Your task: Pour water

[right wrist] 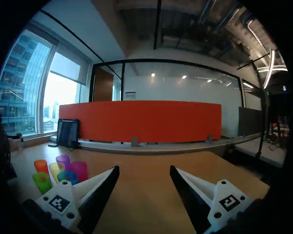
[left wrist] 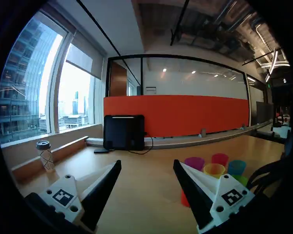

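Bottle [left wrist: 44,156], lidded, stands upright at the far left of the table [left wrist: 146,195] by the window ledge, well apart from the cups [left wrist: 213,168] clustered to the right. The left gripper [left wrist: 146,162] is spread wide and holds nothing. The right gripper [right wrist: 144,167] is equally wide and empty. By my judgement pouring has not begun: grasping, opening and pouring all remain.
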